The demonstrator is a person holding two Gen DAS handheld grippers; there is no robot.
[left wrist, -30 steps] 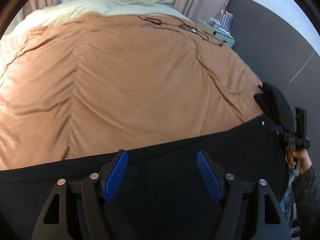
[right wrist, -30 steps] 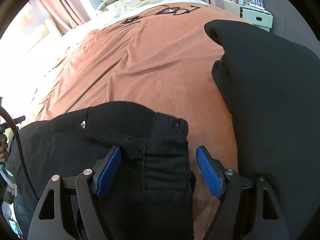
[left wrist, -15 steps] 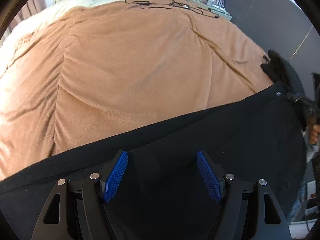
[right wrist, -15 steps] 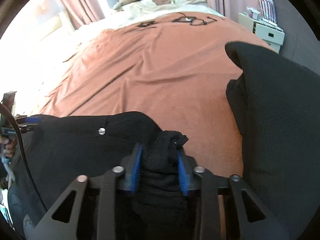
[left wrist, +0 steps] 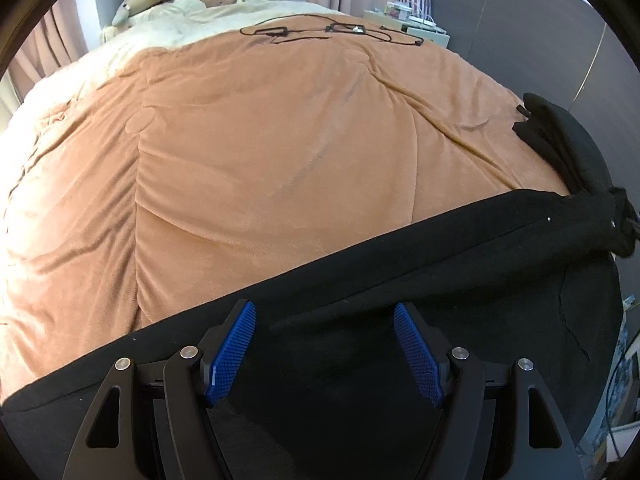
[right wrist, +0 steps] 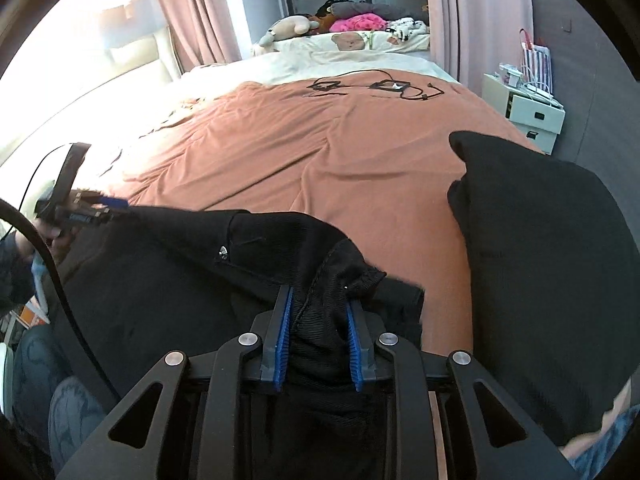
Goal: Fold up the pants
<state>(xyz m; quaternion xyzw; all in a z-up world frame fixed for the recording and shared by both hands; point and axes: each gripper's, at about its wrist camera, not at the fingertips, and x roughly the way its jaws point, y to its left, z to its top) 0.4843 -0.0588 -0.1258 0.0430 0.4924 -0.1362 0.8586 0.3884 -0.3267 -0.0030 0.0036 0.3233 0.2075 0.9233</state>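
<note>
Black pants [left wrist: 440, 264] lie stretched along the near edge of the bed, their top edge running diagonally up to the right. My left gripper [left wrist: 323, 306] hovers open over the pants, blue pads wide apart, with dark fabric below them and nothing pinched. In the right wrist view, my right gripper [right wrist: 319, 296] is shut on a bunched corner of the pants [right wrist: 160, 280] near a metal rivet, and the cloth rises between the pads. The left gripper [right wrist: 76, 204] shows at the far left of that view, held by a hand.
An orange blanket [left wrist: 280, 140] covers the bed, with black cables [left wrist: 332, 32] lying at its far end. Another black garment [right wrist: 540, 260] is piled at the right edge of the bed. A white nightstand [right wrist: 524, 112] stands beyond it, and plush toys [right wrist: 288, 28] sit at the head of the bed.
My right gripper has shut on the pants' corner and moved across, lifting the cloth. The left gripper stayed open and rolled slightly, and the pants' edge has pulled taut.
</note>
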